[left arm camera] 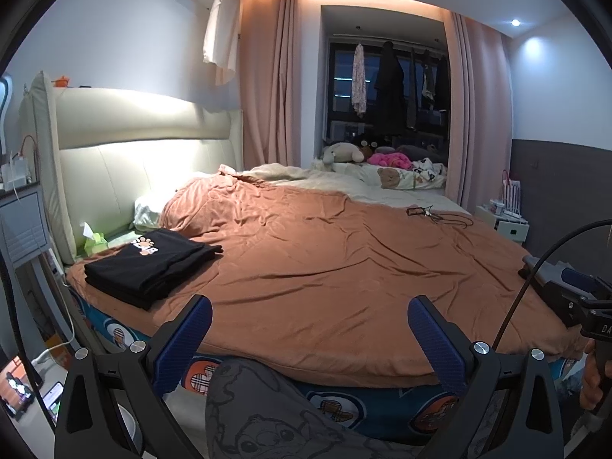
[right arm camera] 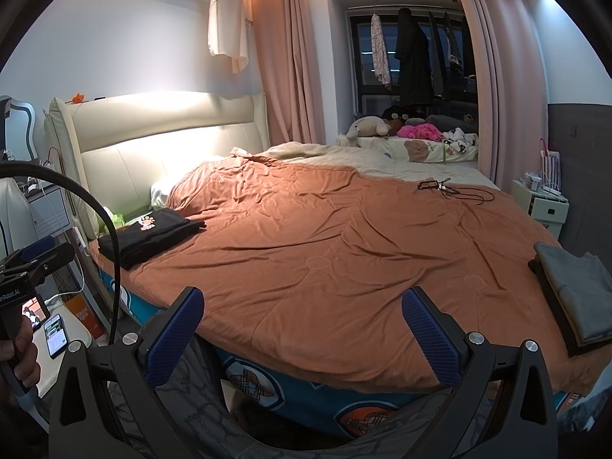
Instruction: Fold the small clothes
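A folded black garment with a paw print (left arm camera: 153, 264) lies at the near left corner of the bed's orange blanket (left arm camera: 344, 267); it also shows in the right wrist view (right arm camera: 149, 237). A stack of folded grey and tan clothes (right arm camera: 573, 298) sits at the blanket's right edge. My left gripper (left arm camera: 310, 340) is open and empty, held above the bed's near edge. My right gripper (right arm camera: 302, 332) is open and empty too, over the same edge. The right gripper's body (left arm camera: 566, 290) shows at the right of the left wrist view.
A padded cream headboard (left arm camera: 134, 145) stands at the left. A black cable and small device (right arm camera: 443, 187) lie on the far blanket. Plush toys (right arm camera: 401, 126) sit by the window. A white nightstand (right arm camera: 543, 206) is at the right, phones (right arm camera: 55, 334) at the lower left.
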A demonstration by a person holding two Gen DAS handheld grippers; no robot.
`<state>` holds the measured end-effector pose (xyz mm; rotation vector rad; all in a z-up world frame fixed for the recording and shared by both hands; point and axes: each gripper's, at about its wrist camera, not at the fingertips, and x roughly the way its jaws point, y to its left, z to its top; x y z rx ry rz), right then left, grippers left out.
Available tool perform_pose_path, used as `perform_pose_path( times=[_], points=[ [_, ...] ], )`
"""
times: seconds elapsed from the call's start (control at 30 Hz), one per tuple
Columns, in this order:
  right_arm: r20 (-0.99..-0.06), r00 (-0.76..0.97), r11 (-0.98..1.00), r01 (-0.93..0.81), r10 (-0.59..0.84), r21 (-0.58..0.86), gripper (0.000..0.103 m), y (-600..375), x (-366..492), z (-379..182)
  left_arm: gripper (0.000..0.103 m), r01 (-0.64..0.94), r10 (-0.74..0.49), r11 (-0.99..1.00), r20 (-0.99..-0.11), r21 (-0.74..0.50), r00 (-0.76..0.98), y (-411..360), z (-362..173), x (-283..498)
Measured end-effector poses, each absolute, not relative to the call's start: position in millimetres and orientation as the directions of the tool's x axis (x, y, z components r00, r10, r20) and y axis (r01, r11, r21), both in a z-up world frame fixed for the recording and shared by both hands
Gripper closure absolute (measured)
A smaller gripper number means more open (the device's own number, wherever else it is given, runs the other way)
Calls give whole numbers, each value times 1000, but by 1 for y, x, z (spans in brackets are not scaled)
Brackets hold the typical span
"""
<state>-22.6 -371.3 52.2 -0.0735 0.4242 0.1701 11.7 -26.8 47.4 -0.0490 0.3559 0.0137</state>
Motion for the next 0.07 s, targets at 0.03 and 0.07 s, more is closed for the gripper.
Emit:
perform_pose_path(
  times=[0.03,0.07],
  points=[
    [-416,897,983,-179,148,-35,0,-371,-22,52,0,-22,5,999,-350,-45,937,-27,48,12],
    [-417,897,983,-178,148,-34,0,-371,-22,52,0,-21,4,999,-349,-47,937,-27,47,11]
  ],
)
